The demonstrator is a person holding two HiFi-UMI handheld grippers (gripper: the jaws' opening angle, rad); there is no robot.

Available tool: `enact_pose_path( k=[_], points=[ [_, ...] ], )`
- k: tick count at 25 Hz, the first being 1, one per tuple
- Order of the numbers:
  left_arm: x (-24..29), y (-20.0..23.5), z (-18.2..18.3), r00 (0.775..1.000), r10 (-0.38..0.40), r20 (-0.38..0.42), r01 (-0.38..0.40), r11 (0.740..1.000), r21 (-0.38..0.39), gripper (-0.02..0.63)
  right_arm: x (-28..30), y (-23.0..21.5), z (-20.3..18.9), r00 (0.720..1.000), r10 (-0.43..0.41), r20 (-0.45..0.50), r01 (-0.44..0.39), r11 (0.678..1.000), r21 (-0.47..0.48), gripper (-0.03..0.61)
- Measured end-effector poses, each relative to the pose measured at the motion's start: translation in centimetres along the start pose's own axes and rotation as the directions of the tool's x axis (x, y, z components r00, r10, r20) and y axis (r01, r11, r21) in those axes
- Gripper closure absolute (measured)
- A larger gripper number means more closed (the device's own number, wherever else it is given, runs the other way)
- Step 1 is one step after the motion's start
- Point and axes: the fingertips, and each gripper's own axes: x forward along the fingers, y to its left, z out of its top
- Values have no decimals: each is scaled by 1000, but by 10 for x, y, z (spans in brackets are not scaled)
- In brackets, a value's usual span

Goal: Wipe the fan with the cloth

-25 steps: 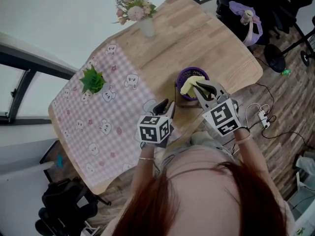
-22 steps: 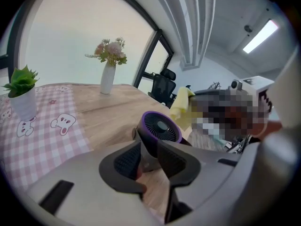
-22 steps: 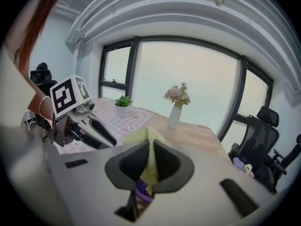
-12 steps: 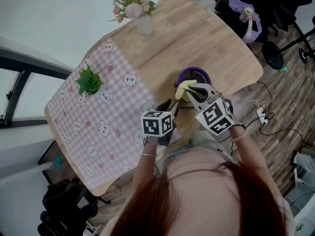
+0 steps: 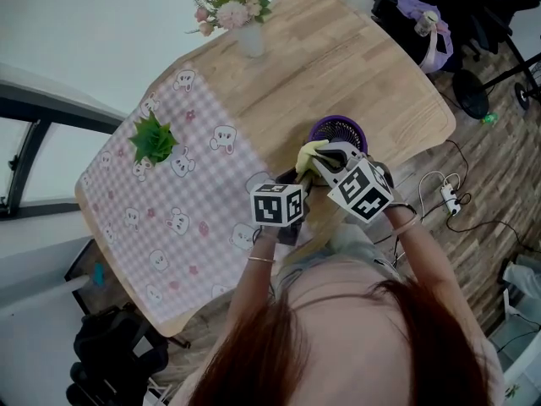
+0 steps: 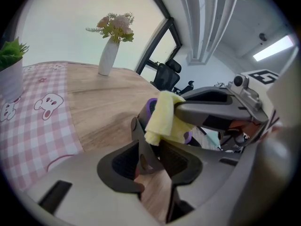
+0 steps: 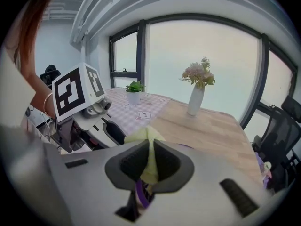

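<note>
1. Fan [image 5: 338, 130], small, purple and round-grilled, is standing on the light wooden counter [image 5: 355, 66]; wiping is yet to begin.
2. Right hand-held gripper [image 7: 149, 147] is pinching the soft yellow cloth [image 5: 309, 152] beside it.
3. Left hand-held gripper [image 6: 153, 149] jaws have just been opening and are standing spread, empty.

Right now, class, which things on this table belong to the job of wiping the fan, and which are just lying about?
Belong to the job:
- yellow cloth, clamped in the right gripper
- purple fan

Just lying about:
- vase of flowers
- potted plant
- checked tablecloth
</note>
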Motion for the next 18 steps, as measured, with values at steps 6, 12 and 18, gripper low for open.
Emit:
enact_pose_path(
  k=[6, 12, 18],
  points=[
    [4, 1, -3, 999, -2, -47, 0, 999, -37, 495, 14, 2, -7, 999, 26, -43, -26, 1000, 4, 554],
    [7, 2, -3, 999, 0, -45, -3, 997, -75, 503, 27, 2, -13, 997, 37, -71, -35, 999, 28, 554],
    [7, 2, -4, 1000, 7, -29, -10, 995, -103, 520, 34, 2, -19, 995, 26, -95, -23, 999, 31, 554]
  ],
)
